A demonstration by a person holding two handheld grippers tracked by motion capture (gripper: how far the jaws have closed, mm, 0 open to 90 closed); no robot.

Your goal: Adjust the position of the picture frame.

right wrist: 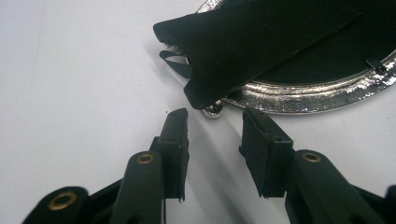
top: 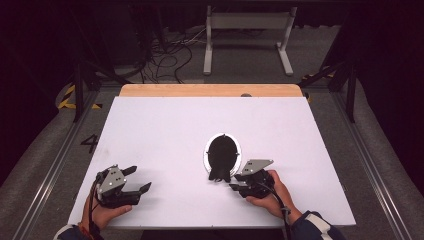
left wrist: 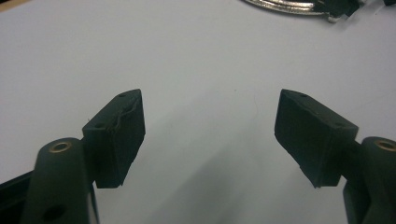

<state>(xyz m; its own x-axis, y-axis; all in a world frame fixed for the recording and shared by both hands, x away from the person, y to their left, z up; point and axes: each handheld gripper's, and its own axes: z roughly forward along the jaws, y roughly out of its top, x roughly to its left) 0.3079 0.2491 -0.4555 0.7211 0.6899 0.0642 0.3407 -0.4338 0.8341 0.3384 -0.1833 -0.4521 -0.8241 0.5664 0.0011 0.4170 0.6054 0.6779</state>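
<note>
An oval silver frame with its black back facing up is lying on the white table, slightly right of centre and near the front edge. The right tongs are hovering just beside its near end, jaws partly apart and gripping nothing, a small silver ball foot just ahead of them. The left tongs are sitting well apart from it at the front left, jaws spread wide over bare table.
</note>
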